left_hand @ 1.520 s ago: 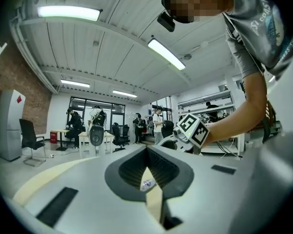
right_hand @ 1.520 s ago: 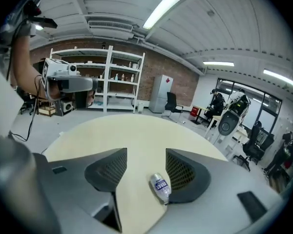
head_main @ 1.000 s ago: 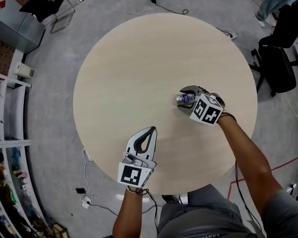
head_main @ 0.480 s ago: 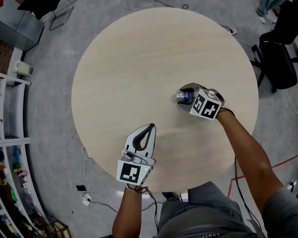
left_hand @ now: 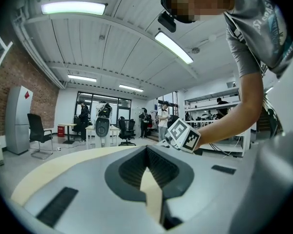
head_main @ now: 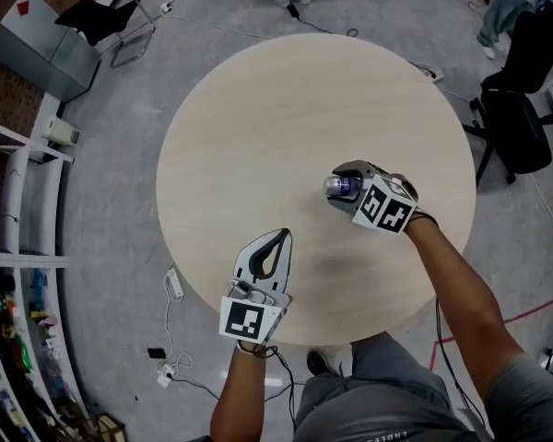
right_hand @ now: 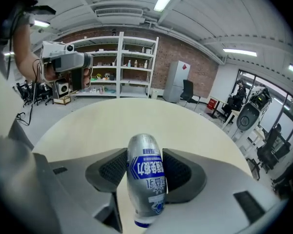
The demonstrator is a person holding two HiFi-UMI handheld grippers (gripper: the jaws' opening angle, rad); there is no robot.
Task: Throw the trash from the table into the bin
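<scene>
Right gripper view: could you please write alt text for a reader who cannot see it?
The right gripper clamps a silver bottle with a blue label, cap end towards the camera, over a round pale table. Behind stand white shelves against a brick wall.

head view: steeply down over round table; both gripper views: low, close, along jaws, same table.

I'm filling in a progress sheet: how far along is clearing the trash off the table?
Done: the round table shows no other litter, so any other trash seems gone. In hand: the right tool grips a silver bottle with a blue label, over the table. The left tool is shut and empty. Left: carry the bottle to the bin, which no view shows, and drop it.
</scene>
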